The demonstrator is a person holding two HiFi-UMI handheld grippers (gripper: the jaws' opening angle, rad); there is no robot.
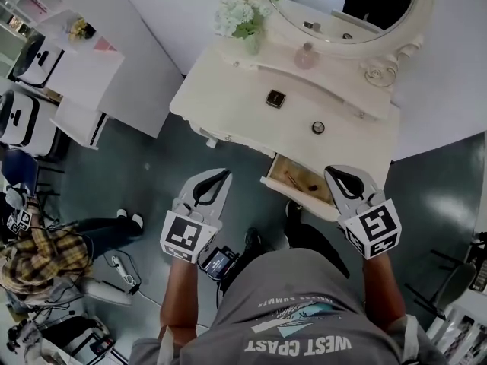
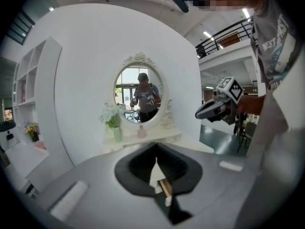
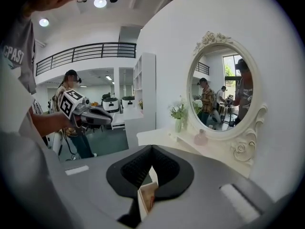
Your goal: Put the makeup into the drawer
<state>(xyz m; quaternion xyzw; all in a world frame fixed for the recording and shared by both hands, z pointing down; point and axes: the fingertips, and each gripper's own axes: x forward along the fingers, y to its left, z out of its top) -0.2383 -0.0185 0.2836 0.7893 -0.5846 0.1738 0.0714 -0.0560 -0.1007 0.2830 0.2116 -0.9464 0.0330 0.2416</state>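
Observation:
A white vanity table [image 1: 228, 78] carries a dark square compact [image 1: 275, 98], a small round dark item [image 1: 318, 127] and a pink bottle [image 1: 306, 55]. Its drawer [image 1: 300, 179] is pulled out at the front, with small items on its wooden bottom. My left gripper [image 1: 225, 173] hangs in front of the table, left of the drawer, shut and empty. My right gripper [image 1: 332, 172] is over the drawer's right end, its jaws together with nothing held. In the left gripper view the left gripper [image 2: 156, 147] points at the table. The right gripper view shows the right gripper [image 3: 151, 149] above the drawer [image 3: 147, 194].
An oval mirror [image 1: 342, 6] and a vase of flowers [image 1: 243, 17] stand at the table's back. White shelves and a desk [image 1: 84, 74] lie to the left, and a seated person in a plaid shirt [image 1: 30, 253] at far left. Cables and a device [image 1: 219, 262] are on the floor.

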